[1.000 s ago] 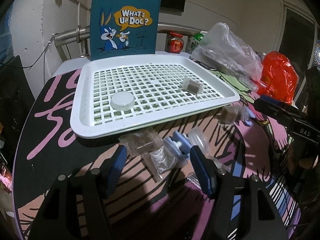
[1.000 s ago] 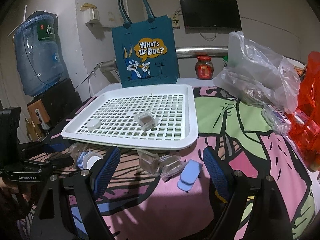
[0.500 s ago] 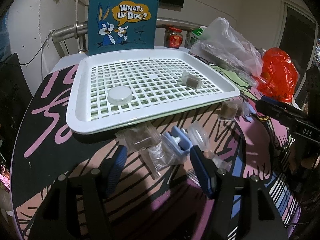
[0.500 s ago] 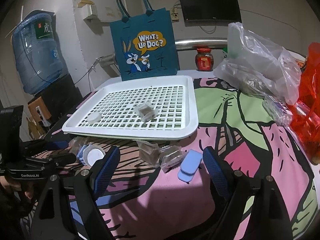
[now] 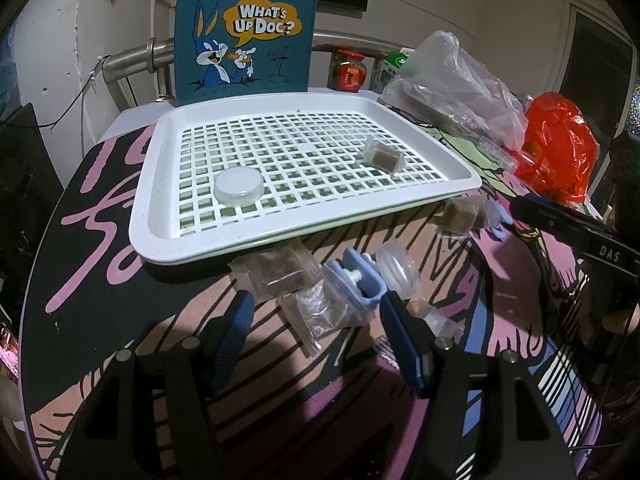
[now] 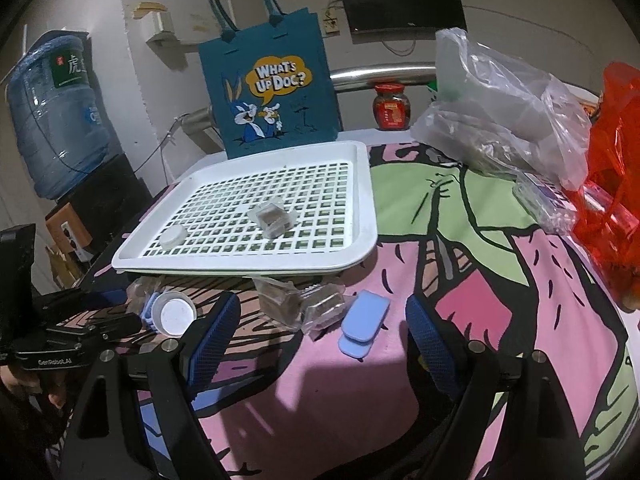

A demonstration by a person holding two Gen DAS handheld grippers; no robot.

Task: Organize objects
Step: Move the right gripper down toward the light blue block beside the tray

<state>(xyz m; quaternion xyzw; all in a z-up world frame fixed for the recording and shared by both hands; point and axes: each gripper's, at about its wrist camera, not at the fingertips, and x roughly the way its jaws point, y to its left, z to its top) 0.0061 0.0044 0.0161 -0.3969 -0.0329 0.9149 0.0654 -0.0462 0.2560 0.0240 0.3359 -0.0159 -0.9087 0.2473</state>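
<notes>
A white slotted tray (image 5: 160, 216) (image 6: 362, 200) holds a round clear lidded pot (image 5: 239, 186) (image 6: 173, 236) and a clear box with brown filling (image 5: 382, 156) (image 6: 272, 216). In front of its near edge lie a clear box (image 5: 280, 272), a blue clip (image 5: 358, 278), a round clear pot (image 5: 398, 266) and a crumpled clear bag (image 5: 320, 312). My left gripper (image 5: 318, 320) stands open just before this heap, holding nothing. My right gripper (image 6: 324, 332) is open wide before two clear boxes (image 6: 280, 304) and stacked blue flat pieces (image 6: 362, 322).
A teal cartoon tote bag (image 5: 244, 28) stands behind the tray. Clear plastic bags (image 6: 500, 112) and a red bag (image 6: 612, 184) crowd the right side, with a red jar (image 6: 390, 106) at the back. A water bottle (image 6: 56, 112) stands off the table's left.
Both views have shifted only slightly. Nothing on the table has moved, and both grippers keep the same width.
</notes>
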